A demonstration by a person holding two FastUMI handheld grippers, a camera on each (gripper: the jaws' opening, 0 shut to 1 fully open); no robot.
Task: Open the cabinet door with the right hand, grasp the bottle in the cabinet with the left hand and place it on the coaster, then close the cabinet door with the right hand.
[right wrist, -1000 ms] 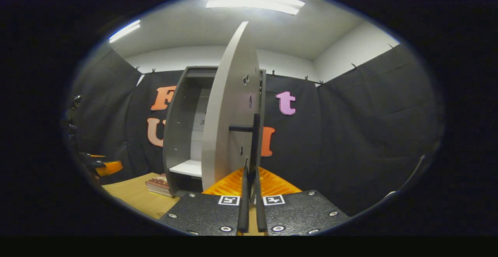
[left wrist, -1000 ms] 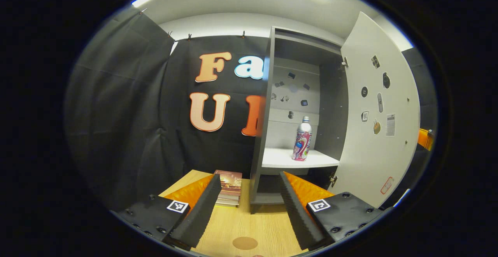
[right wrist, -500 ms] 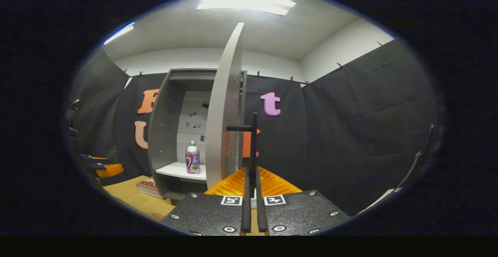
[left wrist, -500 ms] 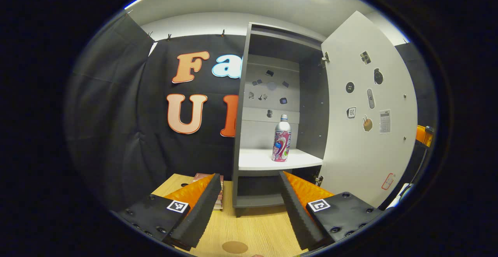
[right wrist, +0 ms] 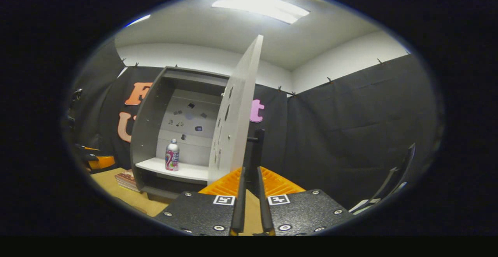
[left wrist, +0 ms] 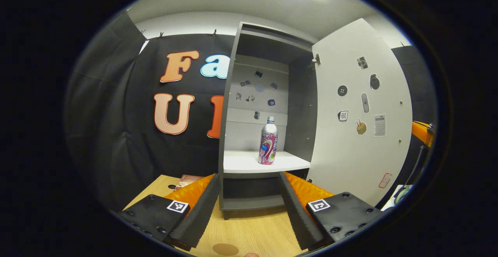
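From my left tongs [left wrist: 247, 206], spread wide and empty, the bottle [left wrist: 268, 141] stands upright straight ahead and higher, on the cabinet shelf [left wrist: 249, 162]. My right tongs [right wrist: 249, 179] pinch the door handle [right wrist: 255, 154], so the left is the free one for the reach.

Left gripper view: camera low over the bench [left wrist: 249, 229], facing straight into the open cabinet [left wrist: 229, 105] from moderately near. Right gripper view: camera off to the cabinet's [right wrist: 149, 109] right, facing the door's [right wrist: 237, 109] edge at close range, the handle [right wrist: 255, 152] just ahead. Both views share the cabinet interior, its shelf [left wrist: 253, 161], the bottle [left wrist: 268, 142] and the door.
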